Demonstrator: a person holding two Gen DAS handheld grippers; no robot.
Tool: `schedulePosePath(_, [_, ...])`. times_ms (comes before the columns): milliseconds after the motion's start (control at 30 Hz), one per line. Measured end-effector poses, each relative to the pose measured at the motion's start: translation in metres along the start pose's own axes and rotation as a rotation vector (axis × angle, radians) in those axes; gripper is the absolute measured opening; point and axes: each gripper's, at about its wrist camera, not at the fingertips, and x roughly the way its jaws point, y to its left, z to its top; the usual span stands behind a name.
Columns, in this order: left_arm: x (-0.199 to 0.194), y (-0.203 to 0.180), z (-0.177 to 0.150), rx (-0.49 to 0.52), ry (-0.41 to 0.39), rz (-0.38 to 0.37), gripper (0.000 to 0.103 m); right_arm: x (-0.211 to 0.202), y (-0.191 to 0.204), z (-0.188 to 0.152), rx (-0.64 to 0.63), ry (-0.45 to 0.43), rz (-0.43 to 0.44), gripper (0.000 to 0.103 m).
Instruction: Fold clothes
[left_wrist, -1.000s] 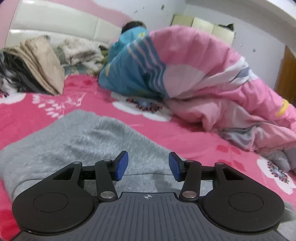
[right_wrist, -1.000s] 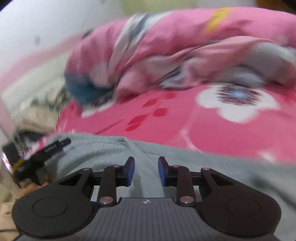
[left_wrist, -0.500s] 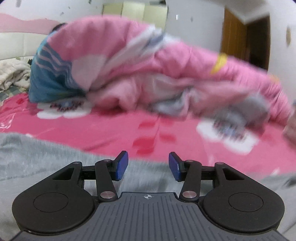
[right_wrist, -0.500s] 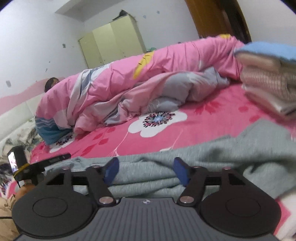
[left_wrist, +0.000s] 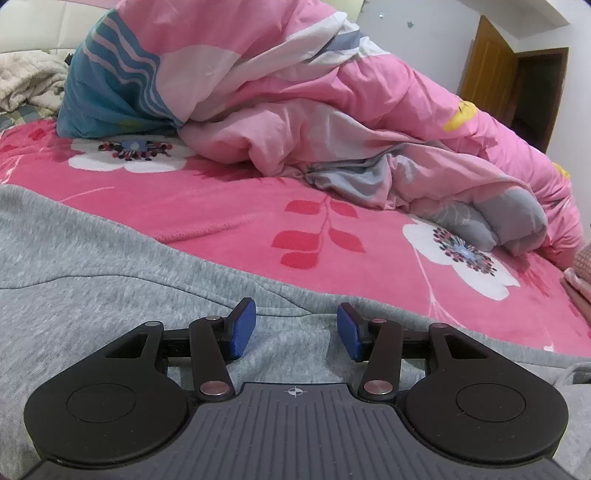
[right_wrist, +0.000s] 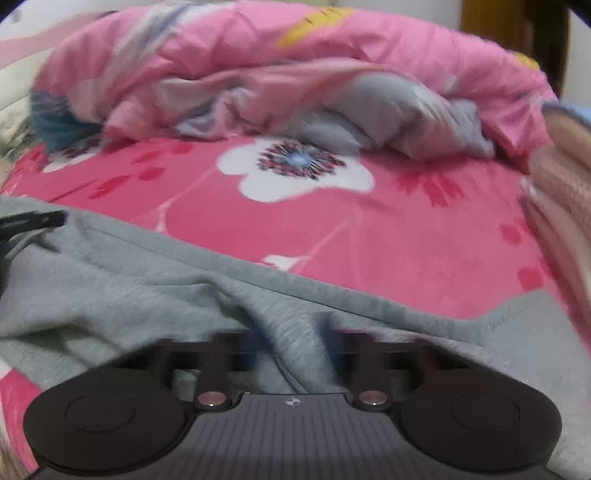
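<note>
Lying crosswise, grey garment (left_wrist: 92, 266) on bedspread (left_wrist: 229, 218)

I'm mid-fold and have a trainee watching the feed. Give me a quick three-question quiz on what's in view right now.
1. True or false: the left hand-held gripper is clamped on the grey garment.
2. What lies bunched up beyond the grey garment? A) a pink quilt B) a suitcase C) a stack of books
3. Fill in: the bed sheet is pink, printed with white ____.

Key: 1. False; its jaws stand open above the cloth. 2. A. 3. flowers.
</note>
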Motion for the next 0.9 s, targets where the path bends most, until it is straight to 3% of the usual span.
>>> schedulePosePath(100, [0.000, 0.000, 0.000, -0.001, -0.002, -0.002, 0.048, -0.024, -0.013, 0.007, 0.078, -0.087, 0.000, 0.006])
schedulePosePath(233, [0.000, 0.001, 0.000, -0.003, -0.004, -0.004, 0.048, -0.085, -0.016, -0.002, 0.068, -0.240, 0.010, 0.006])
schedulePosePath(333, [0.000, 0.001, -0.001, -0.007, -0.005, -0.007, 0.049, -0.127, -0.015, -0.019, 0.040, -0.290, 0.000, 0.006])
schedulePosePath(433, [-0.001, 0.001, -0.001, -0.006, -0.008, -0.012, 0.049, -0.154, -0.016, -0.040, 0.047, -0.281, 0.005, 0.005])
schedulePosePath(667, [-0.001, 0.001, 0.000, -0.007, -0.008, -0.009, 0.049, -0.130, -0.013, -0.060, 0.051, -0.207, -0.039, 0.005])
schedulePosePath(900, [-0.002, 0.002, 0.000, -0.012, -0.009, -0.010, 0.048, -0.098, -0.035, -0.019, 0.065, -0.198, -0.095, 0.005])
